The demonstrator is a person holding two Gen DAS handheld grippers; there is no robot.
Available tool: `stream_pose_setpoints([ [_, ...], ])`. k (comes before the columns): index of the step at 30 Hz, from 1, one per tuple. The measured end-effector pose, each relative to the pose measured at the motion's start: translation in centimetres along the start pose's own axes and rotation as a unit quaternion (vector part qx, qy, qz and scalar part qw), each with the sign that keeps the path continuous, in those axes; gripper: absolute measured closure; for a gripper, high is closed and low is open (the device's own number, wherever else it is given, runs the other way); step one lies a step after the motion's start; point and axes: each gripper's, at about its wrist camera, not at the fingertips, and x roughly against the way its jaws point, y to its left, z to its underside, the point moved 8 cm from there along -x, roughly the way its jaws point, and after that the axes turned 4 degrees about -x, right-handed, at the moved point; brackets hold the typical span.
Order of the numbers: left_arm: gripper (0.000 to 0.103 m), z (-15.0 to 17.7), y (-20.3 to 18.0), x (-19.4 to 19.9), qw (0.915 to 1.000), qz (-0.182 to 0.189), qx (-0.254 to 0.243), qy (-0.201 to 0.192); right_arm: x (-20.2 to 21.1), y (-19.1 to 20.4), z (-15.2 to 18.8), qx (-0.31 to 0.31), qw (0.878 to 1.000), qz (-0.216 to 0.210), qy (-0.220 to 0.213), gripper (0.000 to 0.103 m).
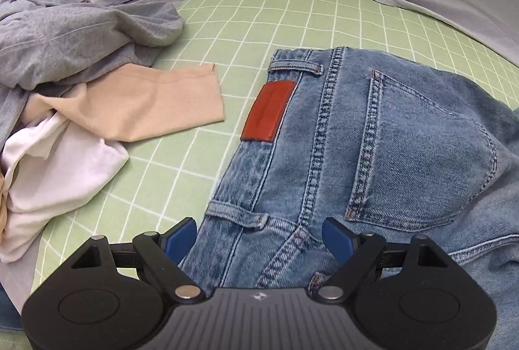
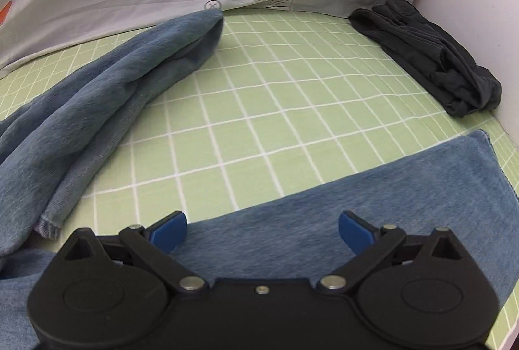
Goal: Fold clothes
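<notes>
Jeans (image 1: 373, 135) lie on the bed (image 1: 246, 25), waistband end under the left gripper (image 1: 259, 234), legs running right toward the right gripper (image 2: 262, 228): one leg just beyond its jaws, other splayed far-left. Both jaws wide apart, gripping nothing.

Blue jeans (image 1: 373, 139), green-checked sheet (image 1: 259, 31)

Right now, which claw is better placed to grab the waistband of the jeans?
Left. The left claw hangs open right over the jeans at the waistband belt loop; the right claw sits over a leg.
</notes>
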Motion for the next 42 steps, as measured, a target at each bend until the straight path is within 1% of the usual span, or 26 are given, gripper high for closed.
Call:
stream_pose_setpoints([
  [2,0.018,-1.1,0.1,-1.1,0.9999,0.012,-0.007,0.0,0.3,2.2,0.4,0.011,1.0,-0.005,0.004,0.002],
  [5,0.018,-2.7,0.1,-2.9,0.9994,0.031,-0.016,0.001,0.3,4.1,0.7,0.018,1.0,0.003,0.015,0.002],
  [8,0.018,-4.1,-0.7,-4.3,0.9979,0.057,-0.029,0.001,0.2,5.3,0.8,0.008,1.0,0.006,0.024,0.002],
  [12,0.017,-5.0,-1.2,-5.1,0.9967,0.075,-0.03,0.004,0.4,6.4,0.5,-0.006,1.0,0.005,0.027,0.002],
  [15,0.016,-5.0,-1.1,-5.4,0.996,0.086,-0.026,0.001,0.7,7.2,-0.1,-0.019,1.0,-0.012,0.021,0.002],
  [19,0.016,-4.7,-1.3,-5.3,0.9961,0.083,-0.03,-0.01,0.8,8.5,-1.1,-0.027,0.999,-0.038,0.016,0.002],
  [20,0.017,-4.6,-1.3,-5.2,0.9963,0.081,-0.026,-0.013,0.6,8.9,-1.3,-0.025,0.999,-0.043,0.019,0.004],
  [21,0.02,-4.5,-1.4,-5.1,0.9964,0.08,-0.022,-0.016,0.3,9.3,-1.4,-0.024,0.998,-0.05,0.024,0.007],
  [22,0.025,-4.4,-1.4,-4.9,0.9966,0.078,-0.018,-0.019,0.1,9.7,-1.5,-0.024,0.998,-0.058,0.03,0.014],
  [23,0.028,-4.3,-1.5,-4.8,0.9967,0.077,-0.015,-0.022,-0.2,10.1,-1.5,-0.023,0.997,-0.065,0.036,0.025],
  [24,0.037,-4.2,-1.7,-4.5,0.9967,0.077,-0.012,-0.025,-0.4,10.5,-1.6,-0.022,0.996,-0.074,0.042,0.032],
  [25,0.046,-4.1,-1.8,-4.3,0.9967,0.076,-0.01,-0.027,-0.7,10.9,-1.5,-0.021,0.995,-0.082,0.048,0.043],
  [26,0.051,-4.0,-1.9,-4.1,0.9968,0.075,-0.007,-0.029,-0.6,11.0,-1.6,-0.016,0.995,-0.085,0.046,0.045],
  [27,0.058,-3.9,-2.0,-4.0,0.9968,0.074,-0.004,-0.029,-0.5,11.1,-1.6,-0.01,0.995,-0.087,0.043,0.049],
  [28,0.06,-3.9,-1.9,-3.9,0.9975,0.064,-0.001,-0.03,-0.4,11.1,-1.6,-0.004,0.995,-0.089,0.04,0.061],
  [29,0.068,-3.9,-1.8,-3.8,0.9982,0.052,0.003,-0.03,-0.4,11.2,-1.6,0.002,0.995,-0.09,0.036,0.078],
  [30,0.083,-3.9,-1.6,-3.6,0.9988,0.039,0.006,-0.03,-0.3,11.3,-1.7,0.008,0.995,-0.092,0.033,0.084],
  [31,0.083,-3.9,-1.5,-3.6,0.9989,0.034,0.008,-0.031,-0.2,11.3,-1.7,0.014,0.995,-0.094,0.029,0.095],
  [32,0.083,-3.8,-1.4,-3.6,0.999,0.031,0.01,-0.032,-0.1,11.4,-1.7,0.02,0.995,-0.095,0.026,0.102],
  [35,0.083,-3.6,-1.1,-3.6,0.9991,0.023,0.014,-0.034,0.2,11.6,-1.8,0.039,0.994,-0.1,0.015,0.103],
  [37,0.083,-3.5,-0.9,-3.6,0.999,0.02,0.018,-0.035,0.4,10.3,-2.1,0.039,0.995,-0.091,0.005,0.103],
  [38,0.083,-3.4,-0.8,-3.5,0.999,0.018,0.021,-0.035,0.5,9.4,-2.4,0.038,0.996,-0.081,-0.002,0.103],
  [39,0.083,-3.3,-0.6,-3.5,0.999,0.015,0.023,-0.036,0.5,8.2,-2.8,0.041,0.997,-0.062,-0.01,0.103],
  [42,0.083,-3.1,-0.3,-3.5,0.999,-0.001,0.028,-0.035,0.2,4.4,-4.3,0.058,0.998,0.006,-0.038,0.103],
])
